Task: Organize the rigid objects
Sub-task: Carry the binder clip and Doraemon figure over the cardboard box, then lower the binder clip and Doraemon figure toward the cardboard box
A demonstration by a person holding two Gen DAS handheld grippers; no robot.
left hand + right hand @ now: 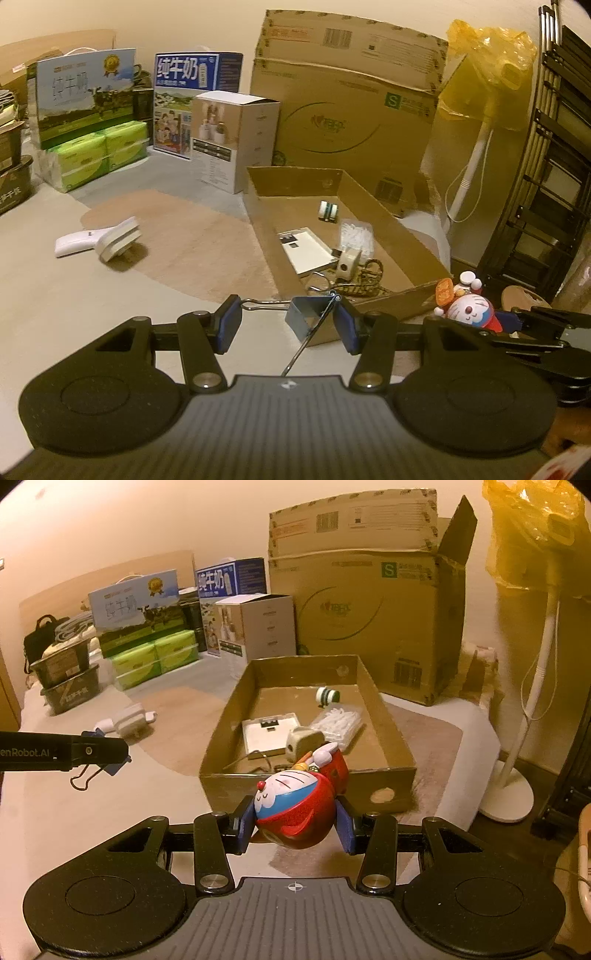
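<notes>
Gripping toy (pixel 295 808): right tool (pixel 295 825) clamped.

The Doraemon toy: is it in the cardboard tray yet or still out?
Out. The Doraemon toy is held between the right tongs, short of the cardboard tray's near wall, lying tipped rather than upright.

Your surface is a pale tabletop (pixel 74 830) with a tan mat (pixel 177 236) laid over its middle. On the mat sits a shallow cardboard tray (pixel 306 786); a white brush (pixel 99 242) lies on the mat's left edge. Along the back you have green tissue packs (pixel 96 155), milk cartons (pixel 184 107), a white box (pixel 236 140) and a big carton (pixel 351 110), with black tubs (pixel 70 683) at far left.
</notes>
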